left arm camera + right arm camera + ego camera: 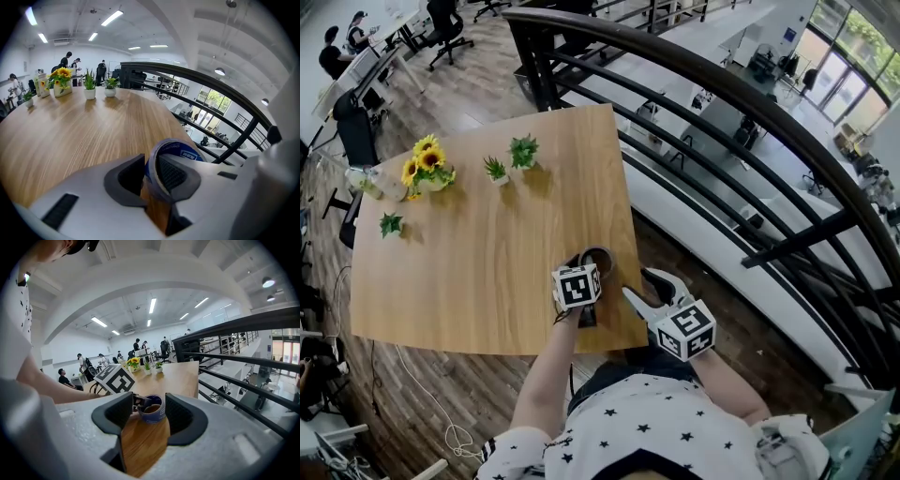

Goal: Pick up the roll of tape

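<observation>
Two fingers of the left gripper (150,176) pinch the wall of the roll of tape (183,151), one inside the ring and one outside, with the roll on the bench (487,272). The right gripper (149,418) has its fingers spread and empty, the roll just ahead of them.

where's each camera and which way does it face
Head view: on the head, steeply down at table; both forearms, left gripper, right gripper show.
Left gripper view: on that gripper, faces sunflowers; jaws straddle roll of tape.
Right gripper view: on that gripper, faces the tape; open jaws, left forearm show.
All share the tape.
</observation>
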### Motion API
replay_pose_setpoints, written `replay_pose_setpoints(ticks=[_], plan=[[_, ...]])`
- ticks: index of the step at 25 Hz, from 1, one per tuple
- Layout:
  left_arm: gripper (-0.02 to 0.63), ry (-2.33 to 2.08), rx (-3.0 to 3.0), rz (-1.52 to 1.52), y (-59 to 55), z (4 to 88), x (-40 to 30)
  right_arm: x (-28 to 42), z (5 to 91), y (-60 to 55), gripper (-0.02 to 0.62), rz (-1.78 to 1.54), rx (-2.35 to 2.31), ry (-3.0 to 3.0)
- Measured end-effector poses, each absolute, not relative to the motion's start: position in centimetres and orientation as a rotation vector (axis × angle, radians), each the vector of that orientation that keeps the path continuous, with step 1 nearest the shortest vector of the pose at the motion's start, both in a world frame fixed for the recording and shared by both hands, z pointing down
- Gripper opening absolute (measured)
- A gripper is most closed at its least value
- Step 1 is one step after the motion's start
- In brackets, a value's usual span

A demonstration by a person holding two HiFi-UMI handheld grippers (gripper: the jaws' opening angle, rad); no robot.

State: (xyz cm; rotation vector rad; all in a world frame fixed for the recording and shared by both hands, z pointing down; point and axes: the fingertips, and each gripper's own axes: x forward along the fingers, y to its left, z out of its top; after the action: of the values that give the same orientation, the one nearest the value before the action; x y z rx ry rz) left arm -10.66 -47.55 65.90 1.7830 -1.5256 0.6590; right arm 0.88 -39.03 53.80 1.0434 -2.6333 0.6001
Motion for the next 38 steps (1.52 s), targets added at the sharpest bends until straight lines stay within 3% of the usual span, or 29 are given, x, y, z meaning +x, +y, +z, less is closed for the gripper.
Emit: replay_pose_setpoints(ticks=[38], plan=[[0.074, -1.59, 1.965, 0.392, -34.1, 54.3, -13.9, -1.3, 48.4, -27.3, 0.201, 0.419, 1.167, -2.679]])
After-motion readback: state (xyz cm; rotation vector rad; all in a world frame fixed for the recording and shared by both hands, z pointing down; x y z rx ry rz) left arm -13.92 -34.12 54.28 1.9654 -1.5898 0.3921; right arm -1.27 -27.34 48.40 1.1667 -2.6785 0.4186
